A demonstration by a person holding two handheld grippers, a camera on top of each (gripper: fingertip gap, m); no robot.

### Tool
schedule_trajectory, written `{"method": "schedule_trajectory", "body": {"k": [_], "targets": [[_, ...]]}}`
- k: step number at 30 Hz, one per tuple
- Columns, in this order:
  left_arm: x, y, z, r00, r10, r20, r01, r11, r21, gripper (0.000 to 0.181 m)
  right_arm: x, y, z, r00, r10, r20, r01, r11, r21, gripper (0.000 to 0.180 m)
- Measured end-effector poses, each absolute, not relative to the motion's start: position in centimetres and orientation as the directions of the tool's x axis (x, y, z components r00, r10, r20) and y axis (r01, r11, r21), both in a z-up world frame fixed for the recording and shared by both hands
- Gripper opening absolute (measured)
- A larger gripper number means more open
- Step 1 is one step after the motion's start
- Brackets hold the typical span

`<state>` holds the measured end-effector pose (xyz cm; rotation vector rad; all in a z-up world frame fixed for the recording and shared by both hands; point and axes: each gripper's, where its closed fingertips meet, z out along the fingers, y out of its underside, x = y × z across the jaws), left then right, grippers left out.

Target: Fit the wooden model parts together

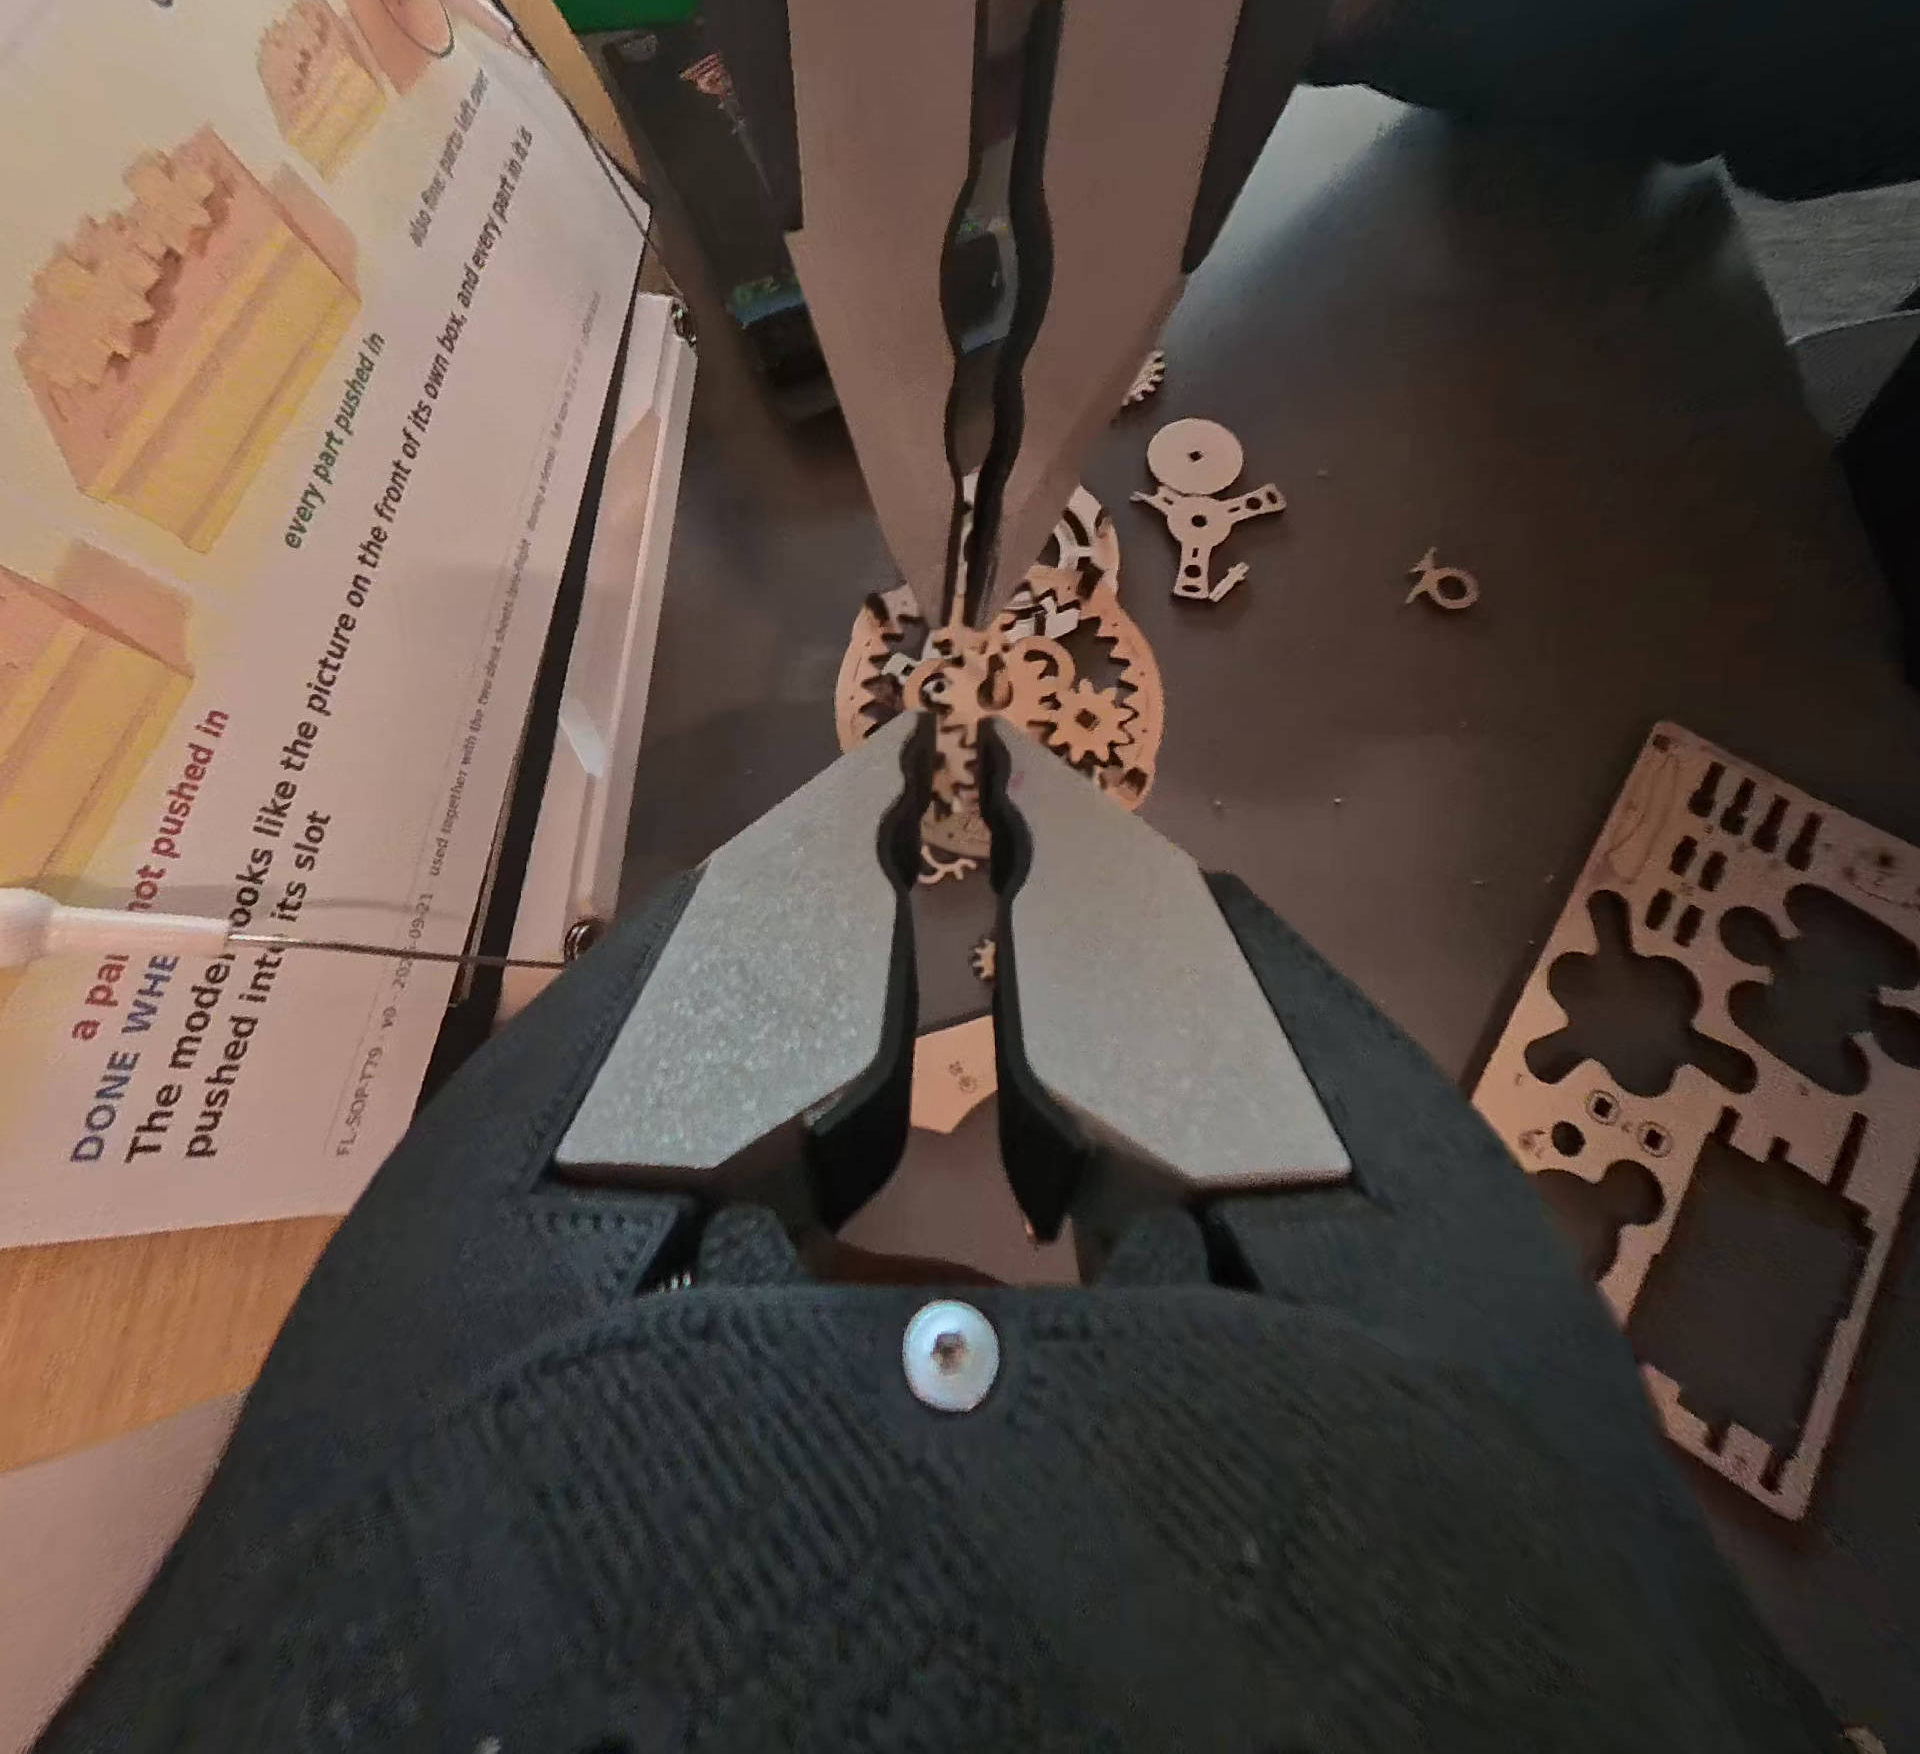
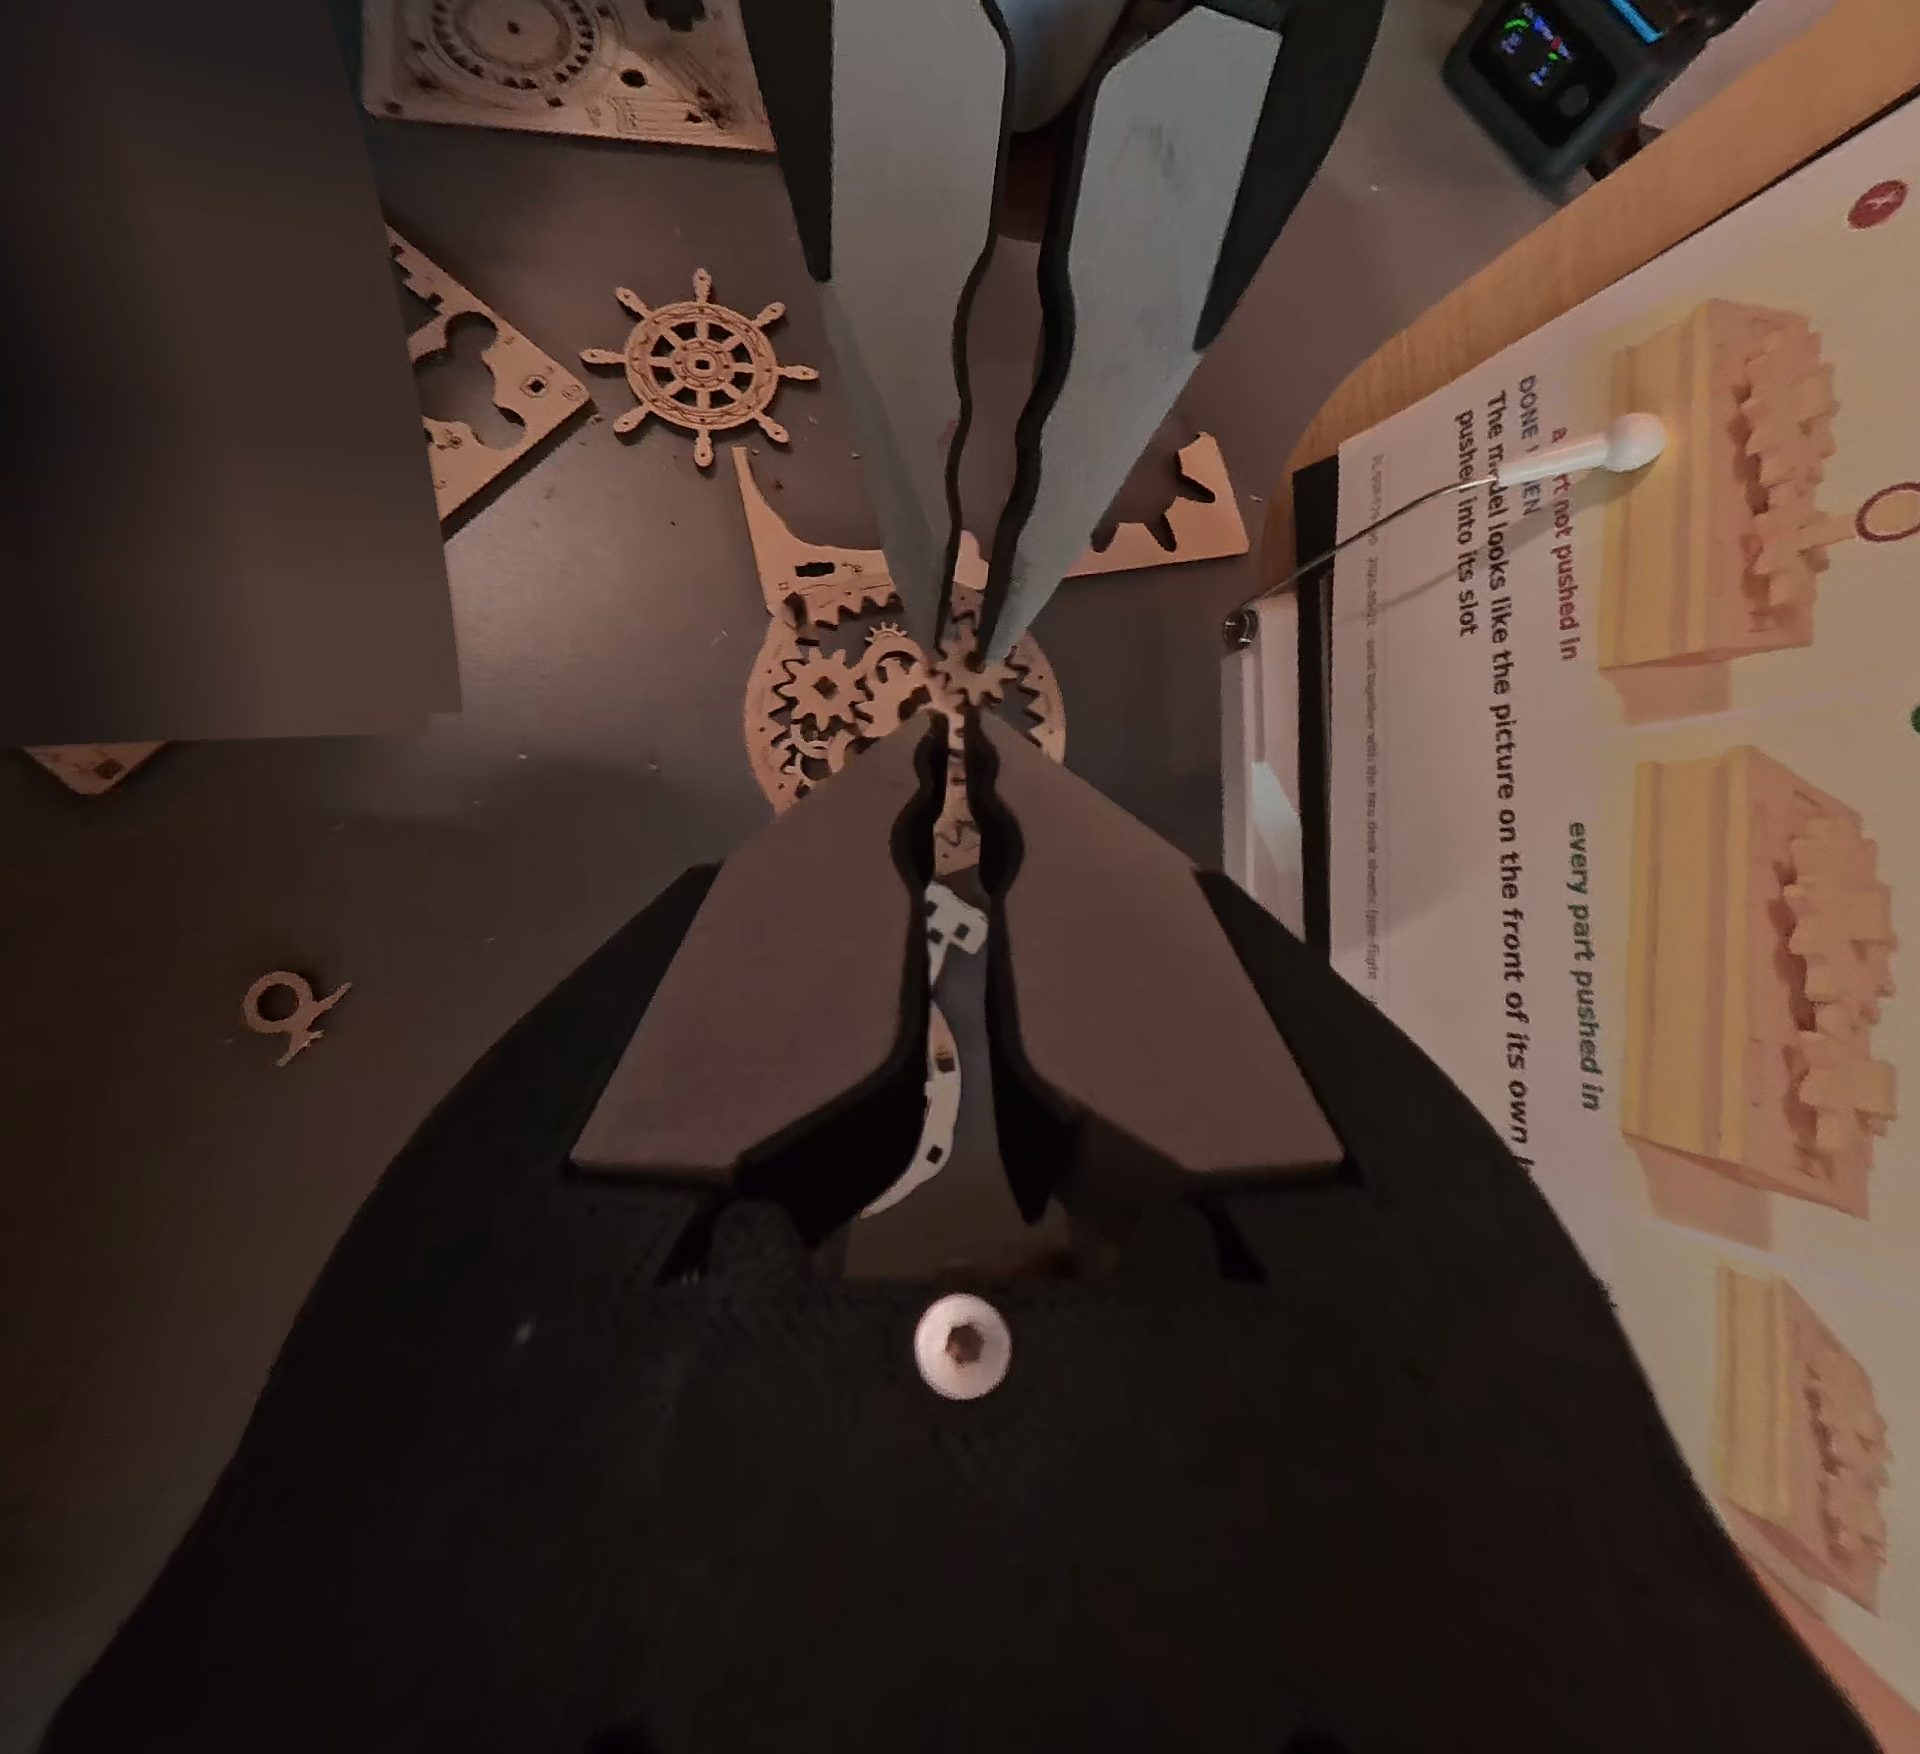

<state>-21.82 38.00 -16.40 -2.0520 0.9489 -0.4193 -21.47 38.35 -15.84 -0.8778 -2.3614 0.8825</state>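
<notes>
Pinching one small gear from opposite sides, my right gripper and left gripper meet tip to tip, both clenched on it. It hangs directly over the gear plate, on the table just beyond.

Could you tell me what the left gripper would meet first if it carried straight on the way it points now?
The left gripper, already gripping the small wooden gear, would almost at once meet the right gripper tip to tip; depth is hard to judge.
</notes>
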Motion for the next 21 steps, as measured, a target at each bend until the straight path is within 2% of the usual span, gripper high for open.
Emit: {"method": "schedule_trajectory", "body": {"k": [6,21], "targets": [[-21.2,37.8,-17.2,0.644,-0.763,-0.052,-0.507,-0.375,-0.776,0.005,-21.0,38.0,-17.2,-0.717,0.665,0.21,0.402,0.64,-0.654,0.0],[-20.1,38.0,-17.1,0.632,-0.775,-0.019,-0.477,-0.37,-0.797,0.009,-20.1,37.8,-17.6,-0.752,0.629,0.199,0.388,0.666,-0.638,0.0]]}}
